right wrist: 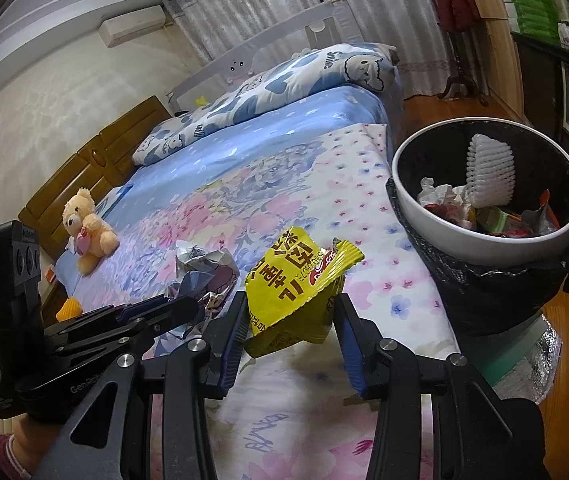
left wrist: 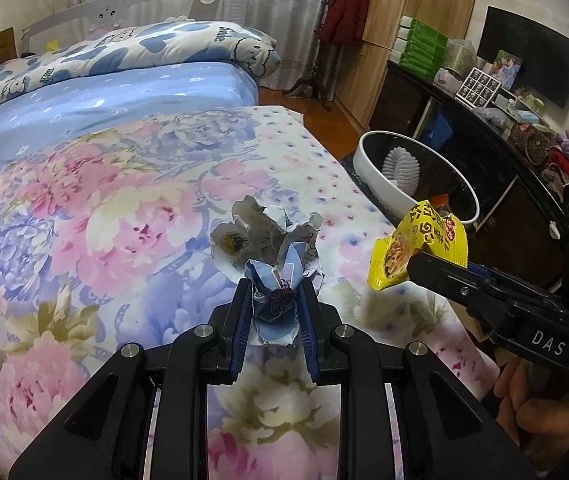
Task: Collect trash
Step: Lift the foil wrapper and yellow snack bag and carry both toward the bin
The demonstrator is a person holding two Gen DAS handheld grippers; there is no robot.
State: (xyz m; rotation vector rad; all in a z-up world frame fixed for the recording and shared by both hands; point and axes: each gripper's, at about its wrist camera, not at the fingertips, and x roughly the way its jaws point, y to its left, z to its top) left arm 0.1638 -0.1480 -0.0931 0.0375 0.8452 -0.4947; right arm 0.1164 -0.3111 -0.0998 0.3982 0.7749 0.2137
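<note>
My left gripper is shut on a crumpled ball of white and blue printed paper, held above the flowered bedspread; it also shows in the right wrist view. My right gripper is shut on a yellow snack wrapper, held above the bed's edge; the wrapper also shows in the left wrist view. A white-rimmed trash bin with a black liner stands beside the bed to the right, holding several scraps and a white foam net. The bin also shows in the left wrist view.
The bed has a flowered spread, blue sheet and a folded quilt at the far side. A teddy bear sits near the wooden headboard. A dark cabinet with boxes and photos runs behind the bin. Wooden floor lies beyond.
</note>
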